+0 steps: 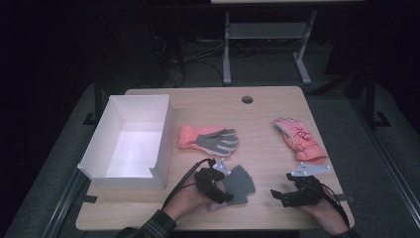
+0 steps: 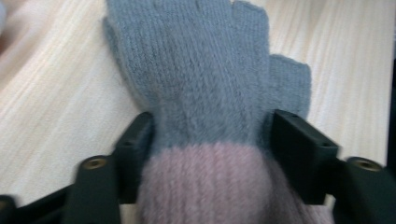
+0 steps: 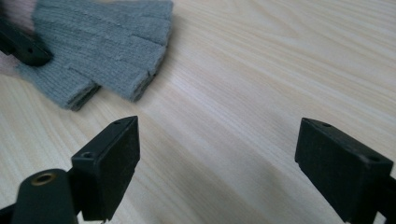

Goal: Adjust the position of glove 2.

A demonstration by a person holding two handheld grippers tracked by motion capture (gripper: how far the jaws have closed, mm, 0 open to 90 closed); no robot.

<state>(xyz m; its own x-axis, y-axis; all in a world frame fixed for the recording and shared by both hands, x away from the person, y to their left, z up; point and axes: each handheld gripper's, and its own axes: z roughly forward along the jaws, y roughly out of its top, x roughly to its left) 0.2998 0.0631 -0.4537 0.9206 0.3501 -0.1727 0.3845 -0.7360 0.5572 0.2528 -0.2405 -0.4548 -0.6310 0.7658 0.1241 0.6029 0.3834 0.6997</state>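
Three gloves lie on the pale wooden bench (image 1: 277, 106). Nearest us is the grey knitted glove with a pink ribbed cuff (image 1: 239, 182), lying flat near the front edge, a little left of the middle, with its finger ends pointing away and to the right. We hold the left gripper (image 1: 220, 191) over its cuff end. In the left gripper view the two black fingers (image 2: 289, 140) stand on either side of the glove right where grey meets pink, and the knit bulges and bunches between them, so we read them as clenched on the glove.

Our right gripper (image 1: 277, 194) sits near the front right of the bench, pointing left toward the grey glove but apart from it. In the right gripper view its fingers (image 3: 116, 154) are released, spread wide with bare wood between them, and the grey glove's finger ends (image 3: 116, 51) lie beyond them at upper left.

Farther back, an orange glove with a grey palm (image 1: 210, 139) lies at the middle of the bench, and a pink padded glove (image 1: 299, 139) lies well to the right. A white open cardboard box (image 1: 163, 129) stands at the left side.
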